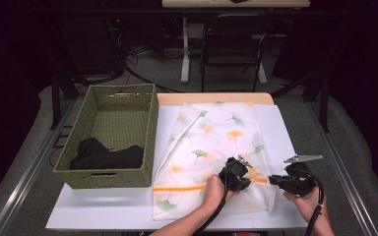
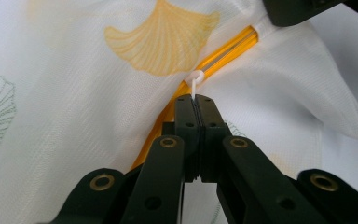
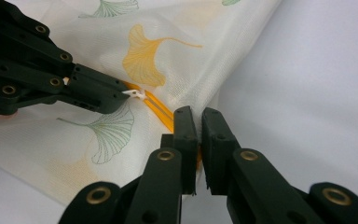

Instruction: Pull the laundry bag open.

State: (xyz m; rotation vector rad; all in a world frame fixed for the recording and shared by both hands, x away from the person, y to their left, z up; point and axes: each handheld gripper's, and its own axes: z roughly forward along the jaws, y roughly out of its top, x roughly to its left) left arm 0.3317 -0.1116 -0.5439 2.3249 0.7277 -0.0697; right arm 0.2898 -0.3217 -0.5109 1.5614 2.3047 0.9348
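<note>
White counter point(image 1: 103, 206) carries woven basket point(image 1: 109, 140) at left, dark garment point(image 1: 106, 156) inside. Beside basket, mesh bag point(image 1: 216, 147) with ginkgo-leaf print lies flat, orange zipper point(image 1: 182, 189) near front edge. Right hand-held gripper point(image 3: 199, 122) pinches bag's edge at zipper end. Left hand-held gripper point(image 2: 196, 103) clamped tight on white zipper pull point(image 2: 195, 80).

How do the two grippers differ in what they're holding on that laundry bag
The left gripper is shut on the white zipper pull, partway along the orange zipper. The right gripper is shut on the bag's edge at the zipper's end, pinching fabric. In the high view the left sits over the bag, the right at its right edge. Both are black, closed, and near the bag's front end.
</note>
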